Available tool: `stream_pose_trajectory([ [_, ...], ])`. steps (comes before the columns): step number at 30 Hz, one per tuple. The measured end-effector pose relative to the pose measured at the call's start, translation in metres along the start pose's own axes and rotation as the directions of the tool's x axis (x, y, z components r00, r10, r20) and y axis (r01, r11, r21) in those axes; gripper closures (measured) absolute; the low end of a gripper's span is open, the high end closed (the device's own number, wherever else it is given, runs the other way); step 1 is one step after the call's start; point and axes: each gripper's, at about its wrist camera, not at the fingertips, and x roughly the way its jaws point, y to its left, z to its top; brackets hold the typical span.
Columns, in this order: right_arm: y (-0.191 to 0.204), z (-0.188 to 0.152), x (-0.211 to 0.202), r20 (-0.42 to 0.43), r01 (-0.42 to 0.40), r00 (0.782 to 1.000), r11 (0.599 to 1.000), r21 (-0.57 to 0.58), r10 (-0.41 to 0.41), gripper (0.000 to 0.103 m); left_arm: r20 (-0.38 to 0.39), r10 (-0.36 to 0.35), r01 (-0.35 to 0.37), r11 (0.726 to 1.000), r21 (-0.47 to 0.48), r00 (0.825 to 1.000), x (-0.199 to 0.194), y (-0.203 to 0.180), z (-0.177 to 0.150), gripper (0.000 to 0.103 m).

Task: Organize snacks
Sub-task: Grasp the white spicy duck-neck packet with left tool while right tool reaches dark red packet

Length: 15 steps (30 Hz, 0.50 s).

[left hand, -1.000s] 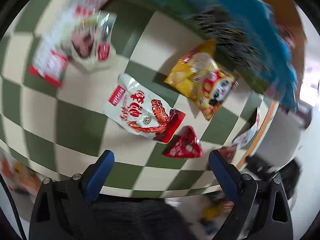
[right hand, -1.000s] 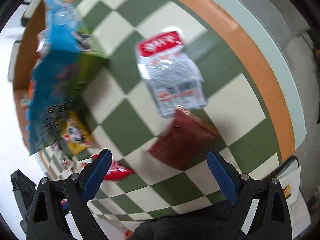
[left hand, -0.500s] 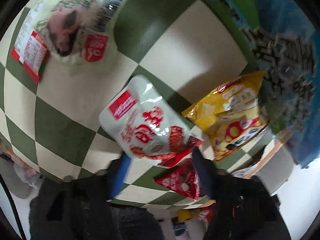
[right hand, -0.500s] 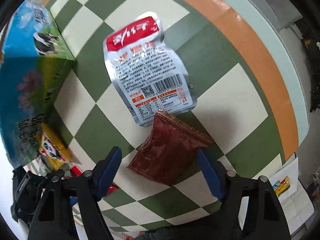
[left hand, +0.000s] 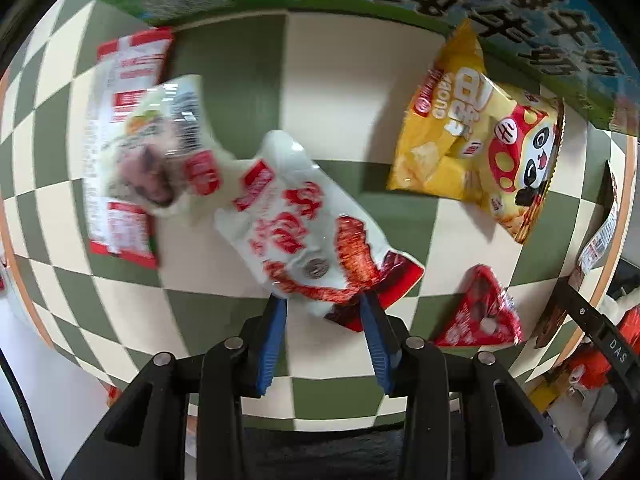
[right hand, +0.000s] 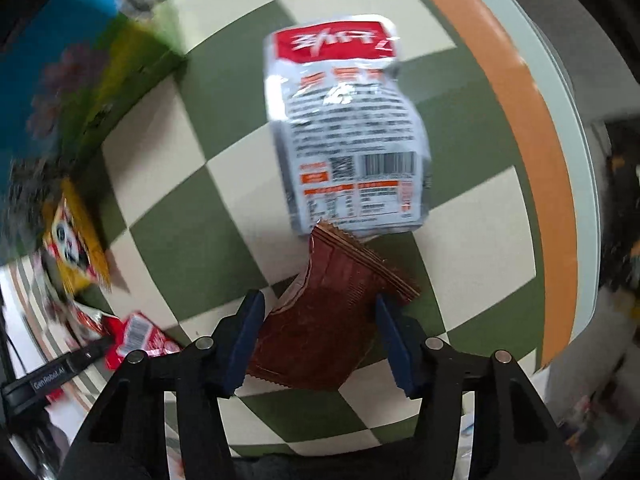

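Note:
In the left wrist view my left gripper (left hand: 323, 299) is closed on the lower edge of a white snack bag with red print (left hand: 304, 232), which crumples between the blue fingers (left hand: 274, 332). In the right wrist view my right gripper (right hand: 318, 304) is closed on a dark red-brown packet (right hand: 324, 320), which buckles between the fingers. A silver bag with a red top (right hand: 348, 128) lies just beyond it, touching the packet's far edge.
The green and cream checkered table (left hand: 332, 76) holds a yellow panda chip bag (left hand: 480, 148), a red triangular packet (left hand: 480, 312), white and red bags (left hand: 132, 144) at left, and a blue-green carton (left hand: 500, 12) at the back. The orange table rim (right hand: 532, 152) lies right.
Both grippers have come down onto the table and closed: the left on the white bag with red print, the right on the dark red-brown packet. Both were open a second ago.

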Motion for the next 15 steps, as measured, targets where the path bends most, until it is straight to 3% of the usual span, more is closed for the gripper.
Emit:
stream_pose_trajectory([
  [4, -0.003, -0.003, 0.002, -0.040, -0.084, 0.996, 0.996, 0.036, 0.085, 0.042, 0.023, -0.143, 0.145, 0.984, -0.104, 0.989, -0.016, 0.020, -0.003, 0.063],
  [6, -0.003, -0.007, 0.003, -0.049, -0.112, 0.992, 0.991, 0.068, 0.116, 0.035, 0.032, -0.238, 0.240, 0.951, -0.195, 0.971, -0.017, 0.036, -0.002, 0.056],
  [9, -0.007, -0.006, 0.004, -0.049, -0.137, 0.989, 0.985, 0.105, 0.143, 0.030, 0.036, -0.333, 0.324, 0.882, -0.343, 0.942, -0.008, 0.058, 0.003, 0.055],
  [12, -0.005, -0.004, 0.006, -0.046, -0.134, 0.989, 0.985, 0.112, 0.140, 0.026, 0.013, -0.365, 0.332, 0.832, -0.445, 0.931, 0.008, 0.068, 0.014, 0.054],
  [15, 0.002, -0.002, 0.010, -0.041, -0.112, 0.992, 0.988, 0.107, 0.117, 0.025, -0.023, -0.306, 0.264, 0.855, -0.446, 0.952, 0.014, 0.067, 0.024, 0.051],
])
